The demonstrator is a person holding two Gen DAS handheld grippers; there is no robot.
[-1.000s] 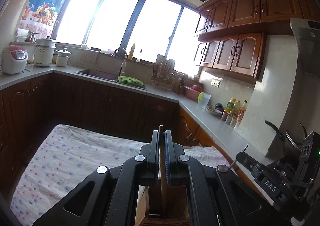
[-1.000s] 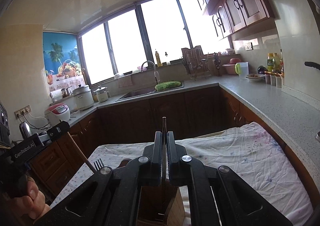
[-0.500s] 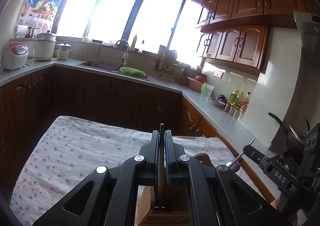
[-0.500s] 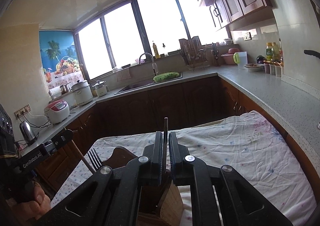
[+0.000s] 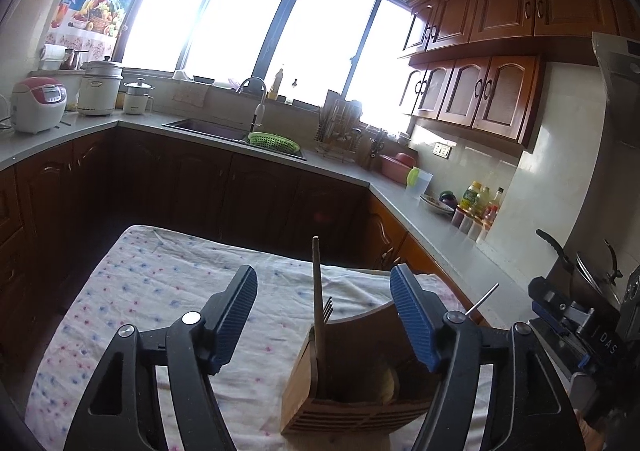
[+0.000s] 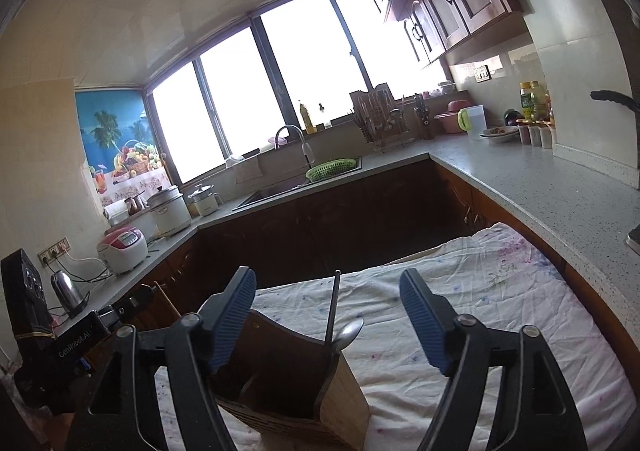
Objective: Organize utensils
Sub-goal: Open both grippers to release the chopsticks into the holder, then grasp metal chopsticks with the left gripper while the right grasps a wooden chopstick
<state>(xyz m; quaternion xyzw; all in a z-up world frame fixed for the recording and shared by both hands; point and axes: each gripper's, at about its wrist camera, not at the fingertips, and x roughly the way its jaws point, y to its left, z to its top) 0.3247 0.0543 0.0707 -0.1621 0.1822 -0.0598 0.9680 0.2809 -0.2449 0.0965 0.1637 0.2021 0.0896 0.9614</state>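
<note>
Your floral tablecloth (image 5: 160, 291) runs under everything. On it stands the wooden utensil holder (image 5: 352, 379), its base cut off at the frame's bottom in both views. Your left gripper (image 5: 324, 315) and right gripper (image 6: 328, 315) both gape wide, holding nothing. Inside the holder, 1 wooden-handled fork (image 5: 318, 291) stands upright; the spoon (image 6: 348, 331) shows only its bowl.

upright handles (image 5: 317, 287) filling wooden holder (image 5: 352, 383), bare tablecloth (image 5: 160, 291) leftward

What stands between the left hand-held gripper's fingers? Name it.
In the left wrist view, a wooden handle and fork standing in the holder, untouched.
</note>
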